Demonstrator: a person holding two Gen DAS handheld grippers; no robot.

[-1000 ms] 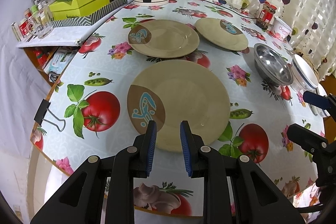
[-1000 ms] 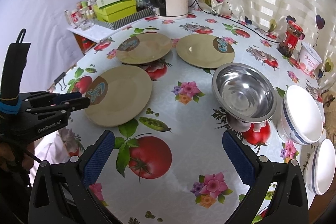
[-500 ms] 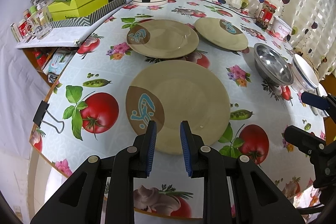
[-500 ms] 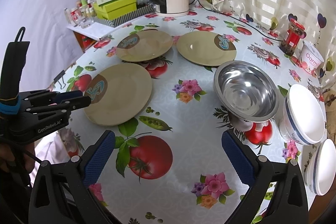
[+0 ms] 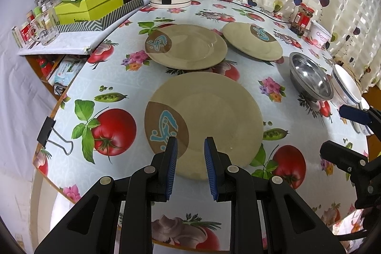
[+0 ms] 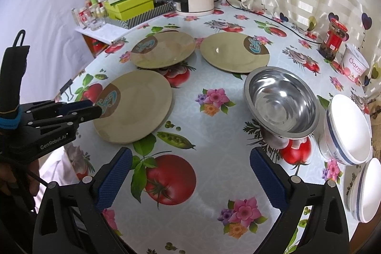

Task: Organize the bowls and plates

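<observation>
Little has moved since a second ago: both grippers sit a shade nearer the near plate, crockery unshifted.

Table (image 6: 209,130): round, fruit-print oilcloth, carries everything below.

Near plate (image 5: 204,120): tan, brown patch with blue motif, flat by the table's near-left edge. Far-left plate (image 5: 188,45) and far-right plate (image 5: 252,41): same pattern, flat, side by side behind it. No plate lies on another.

Steel bowl (image 6: 282,102): upright, empty, right of the plates.

White bowls: one (image 6: 348,129) just right of the steel bowl, a second (image 6: 366,189) at the table's right edge. Not nested.

Left gripper (image 5: 190,154): fingers a narrow gap apart, holding nothing, tips over the near plate's front rim; contact with the rim cannot be told.

Right gripper (image 6: 190,168): spread wide, holding nothing, above bare cloth between near plate and steel bowl.

Progress, as judged: none stacked. Remaining: pile three plates, nest bowls. The near plate looks the likely first pick.
</observation>
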